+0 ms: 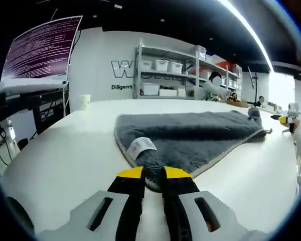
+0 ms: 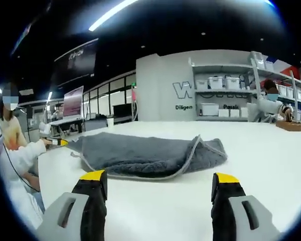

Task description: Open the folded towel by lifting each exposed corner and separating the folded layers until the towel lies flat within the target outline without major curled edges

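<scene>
Left gripper view: my left hand-held gripper (image 1: 153, 175) has its yellow-tipped jaws pressed nearly together on the near corner of the grey towel (image 1: 190, 138), just below its white label (image 1: 140, 147). The towel's pale piped edge curves away to both sides of that corner, and bare white surface (image 1: 65, 155) lies open to the left and ahead. My right hand-held gripper's yellow tip (image 1: 286, 119) sits at the towel's far right end.

In the right gripper view, my right hand-held gripper (image 2: 160, 183) is spread wide, touching nothing, with open surface (image 2: 271, 150) between its jaws and the towel (image 2: 145, 153). The towel lies folded, its top layer bunched at the right end. Behind stand shelves with white bins (image 2: 226, 83), a monitor (image 1: 40, 47), a paper cup (image 1: 85, 101), and seated people.
</scene>
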Action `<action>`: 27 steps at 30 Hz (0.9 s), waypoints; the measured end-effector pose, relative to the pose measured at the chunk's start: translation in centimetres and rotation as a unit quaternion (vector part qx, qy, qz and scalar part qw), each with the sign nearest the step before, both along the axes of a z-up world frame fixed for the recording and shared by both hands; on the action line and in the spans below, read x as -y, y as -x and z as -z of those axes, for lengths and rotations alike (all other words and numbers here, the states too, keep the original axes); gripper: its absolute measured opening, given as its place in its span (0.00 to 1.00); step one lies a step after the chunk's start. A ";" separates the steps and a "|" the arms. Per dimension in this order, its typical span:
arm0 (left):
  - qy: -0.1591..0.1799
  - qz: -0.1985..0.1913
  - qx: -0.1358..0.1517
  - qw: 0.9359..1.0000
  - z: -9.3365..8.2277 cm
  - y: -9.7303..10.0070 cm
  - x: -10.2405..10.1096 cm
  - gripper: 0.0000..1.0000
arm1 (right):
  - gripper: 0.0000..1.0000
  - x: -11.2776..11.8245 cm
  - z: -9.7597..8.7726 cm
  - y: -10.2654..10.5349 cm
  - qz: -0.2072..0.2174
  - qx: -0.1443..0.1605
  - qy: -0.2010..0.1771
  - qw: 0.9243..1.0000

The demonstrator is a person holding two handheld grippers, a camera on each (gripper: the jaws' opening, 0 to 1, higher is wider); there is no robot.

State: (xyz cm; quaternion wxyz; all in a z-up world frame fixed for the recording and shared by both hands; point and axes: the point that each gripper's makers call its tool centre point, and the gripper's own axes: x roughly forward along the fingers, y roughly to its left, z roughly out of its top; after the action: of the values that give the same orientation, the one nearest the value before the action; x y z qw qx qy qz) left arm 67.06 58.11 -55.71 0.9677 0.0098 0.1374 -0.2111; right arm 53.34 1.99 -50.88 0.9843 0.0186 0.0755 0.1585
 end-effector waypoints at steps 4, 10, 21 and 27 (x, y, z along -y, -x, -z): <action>-0.008 -0.013 0.000 1.000 0.0 0.1 -0.9 0.04 | 0.85 0.3 -0.1 0.0 0.002 -0.001 -0.002 1.000; -0.013 -0.039 -0.002 0.999 0.0 0.3 -2.0 0.04 | 0.84 0.4 -0.1 0.0 0.008 -0.005 0.000 1.000; -0.036 -0.060 -0.004 0.998 0.0 0.3 -2.8 0.04 | 0.83 0.9 -1.1 -0.2 0.043 0.000 0.006 0.999; -0.019 -0.062 -0.001 0.998 -0.1 0.4 -3.1 0.06 | 0.83 1.1 -1.4 -0.7 0.054 -0.011 0.024 0.998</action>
State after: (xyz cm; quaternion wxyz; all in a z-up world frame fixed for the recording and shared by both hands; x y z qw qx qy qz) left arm 66.67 61.21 -55.63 0.9785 0.0197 0.1424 -0.1480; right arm 54.00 0.85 -49.51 0.9907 0.0007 0.0894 0.1026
